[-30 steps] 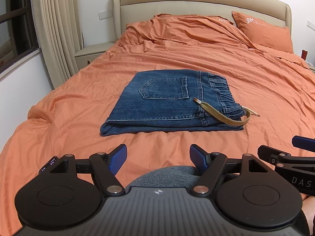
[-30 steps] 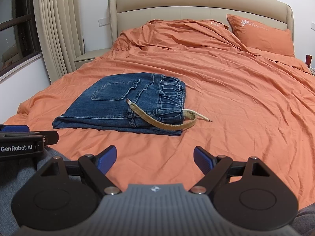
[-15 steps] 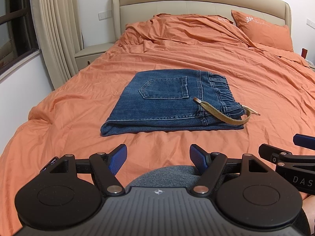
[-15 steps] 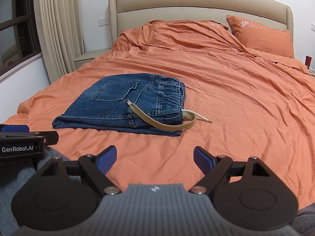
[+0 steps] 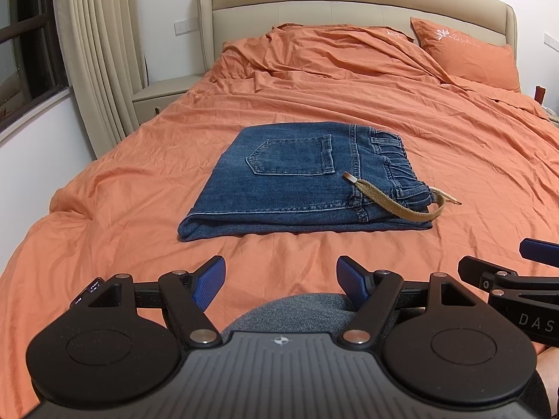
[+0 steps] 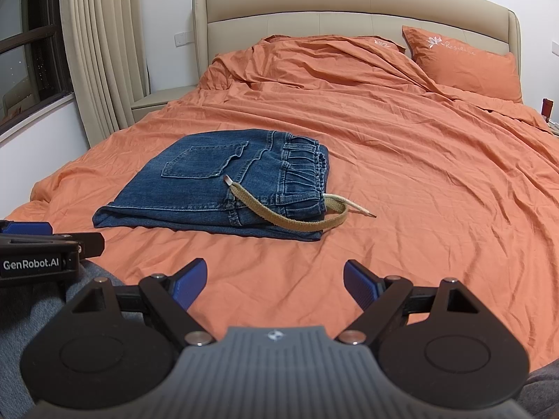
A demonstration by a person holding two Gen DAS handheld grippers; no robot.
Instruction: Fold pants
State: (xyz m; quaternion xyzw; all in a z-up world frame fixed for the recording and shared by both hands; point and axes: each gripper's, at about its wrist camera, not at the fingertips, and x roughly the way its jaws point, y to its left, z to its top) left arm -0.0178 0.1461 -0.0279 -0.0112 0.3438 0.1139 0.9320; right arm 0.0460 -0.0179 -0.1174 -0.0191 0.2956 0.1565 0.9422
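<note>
pants [image 5: 297, 181] folded on bed [image 5: 454, 160] | left tongs [image 5: 281, 279] "GenRobot.AI", apart | right tongs [image 6: 276, 279] "DAS", apart

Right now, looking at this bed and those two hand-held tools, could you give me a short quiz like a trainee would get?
1. True or false: the left gripper is clamped on the jeans.
2. Which part of the jeans faces up? A) a back pocket B) a zipper fly C) a knee patch
3. Fill in: the tan drawstring trails off the jeans at the ______ end.

Key:
1. False; its fingers are spread and short of the jeans, as are those of the right gripper.
2. A, the back pocket.
3. Waistband; the folded jeans lie on the orange sheet.
</note>
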